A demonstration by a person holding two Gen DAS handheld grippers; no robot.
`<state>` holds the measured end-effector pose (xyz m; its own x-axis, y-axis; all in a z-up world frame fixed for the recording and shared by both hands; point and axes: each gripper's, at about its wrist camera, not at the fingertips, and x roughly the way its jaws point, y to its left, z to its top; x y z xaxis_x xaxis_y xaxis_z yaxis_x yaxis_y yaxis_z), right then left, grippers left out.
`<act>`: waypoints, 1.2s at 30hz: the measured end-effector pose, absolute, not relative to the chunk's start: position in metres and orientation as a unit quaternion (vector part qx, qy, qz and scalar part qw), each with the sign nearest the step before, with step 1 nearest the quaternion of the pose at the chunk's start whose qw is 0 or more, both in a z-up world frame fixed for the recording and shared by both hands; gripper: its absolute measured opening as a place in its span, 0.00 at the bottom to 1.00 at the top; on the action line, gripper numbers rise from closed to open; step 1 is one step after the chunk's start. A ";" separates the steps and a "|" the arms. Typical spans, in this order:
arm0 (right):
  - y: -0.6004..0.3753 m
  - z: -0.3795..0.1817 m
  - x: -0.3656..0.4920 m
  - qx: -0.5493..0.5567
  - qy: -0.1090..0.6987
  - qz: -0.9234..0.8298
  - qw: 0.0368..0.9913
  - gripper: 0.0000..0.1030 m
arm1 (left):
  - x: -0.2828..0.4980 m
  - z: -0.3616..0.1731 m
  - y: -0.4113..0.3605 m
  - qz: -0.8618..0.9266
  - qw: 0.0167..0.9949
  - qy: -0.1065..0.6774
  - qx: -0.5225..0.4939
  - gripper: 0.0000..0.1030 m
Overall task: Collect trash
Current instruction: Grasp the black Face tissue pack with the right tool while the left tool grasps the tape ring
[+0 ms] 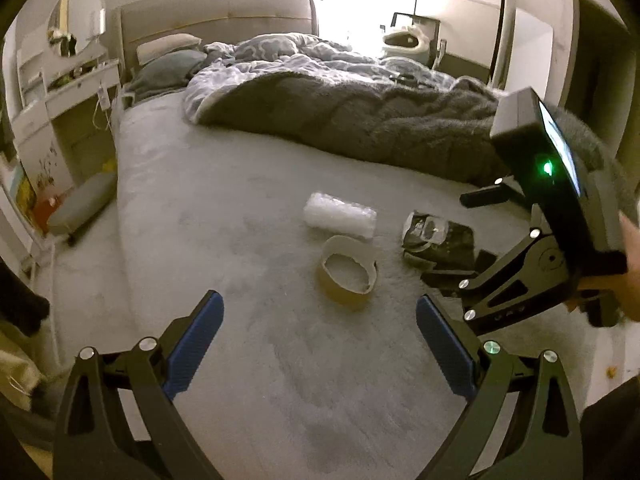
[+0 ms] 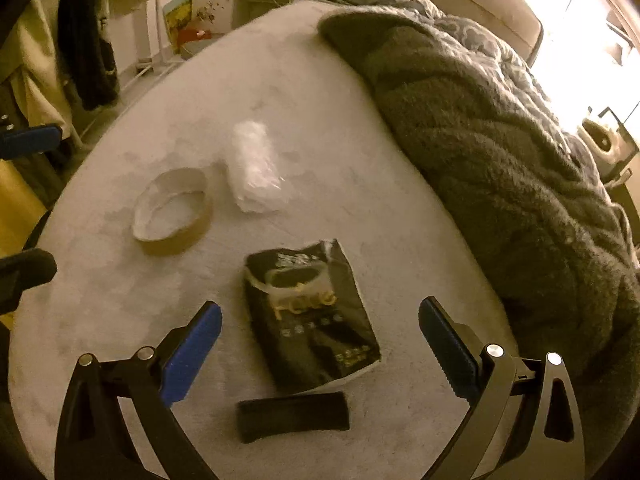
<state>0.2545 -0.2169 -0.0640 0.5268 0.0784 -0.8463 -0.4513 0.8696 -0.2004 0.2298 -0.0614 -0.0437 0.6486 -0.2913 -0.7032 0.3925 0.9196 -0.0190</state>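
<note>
Both grippers hover over the pale grey bed sheet [image 2: 120,300], jaws spread wide, nothing held. Left gripper [image 1: 320,336] has its 2 blue pads apart with bare sheet between them; the flattened brown cardboard tape ring [image 1: 347,273] lies just ahead. Right gripper [image 2: 320,334] straddles the crumpled black printed foil bag [image 2: 310,320], pads clear of it on both sides. Right view alone shows the short black flat strip [image 2: 293,416] lying just below the bag, apart from it. The white crinkled plastic wrap bundle [image 2: 254,172] sits just beside the ring. Left view alone shows the right gripper's body with a green LED [image 1: 547,168], the hand [image 1: 630,264] on it, and the headboard [image 1: 216,16].
</note>
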 end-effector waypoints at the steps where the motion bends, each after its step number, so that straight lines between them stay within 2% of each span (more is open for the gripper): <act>1: -0.219 -0.066 0.257 -0.195 0.464 0.159 0.849 0.96 | 0.231 -0.045 -0.065 -0.188 0.905 0.376 0.070 0.95; 4: -0.222 -0.072 0.262 -0.186 0.470 0.165 0.847 0.96 | 0.237 -0.049 -0.069 -0.191 0.902 0.382 0.069 0.95; 5: -0.222 -0.072 0.263 -0.185 0.469 0.166 0.847 0.93 | 0.239 -0.051 -0.070 -0.192 0.901 0.383 0.070 0.95; 8: -0.224 -0.074 0.268 -0.165 0.474 0.180 0.846 0.71 | 0.244 -0.052 -0.075 -0.194 0.900 0.384 0.069 0.95; 9: -0.224 -0.074 0.269 -0.157 0.475 0.186 0.846 0.67 | 0.246 -0.052 -0.076 -0.195 0.900 0.385 0.064 0.95; 14: -0.228 -0.070 0.267 -0.135 0.473 0.197 0.848 0.57 | 0.251 -0.054 -0.082 -0.186 0.901 0.386 0.065 0.95; 30: -0.284 -0.033 0.266 0.053 0.427 0.215 0.877 0.55 | 0.266 -0.072 -0.104 -0.164 0.902 0.392 0.071 0.94; 33: -0.291 -0.027 0.263 0.065 0.419 0.213 0.880 0.55 | 0.267 -0.077 -0.108 -0.159 0.902 0.394 0.076 0.83; 36: -0.296 -0.024 0.260 0.066 0.417 0.210 0.882 0.55 | 0.271 -0.081 -0.110 -0.161 0.900 0.399 0.071 0.78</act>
<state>0.2600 -0.2958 -0.0244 0.5639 0.4257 -0.7077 -0.3157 0.9029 0.2917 0.2707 -0.1102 -0.0806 0.6299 -0.2331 -0.7409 0.3459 0.9383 -0.0011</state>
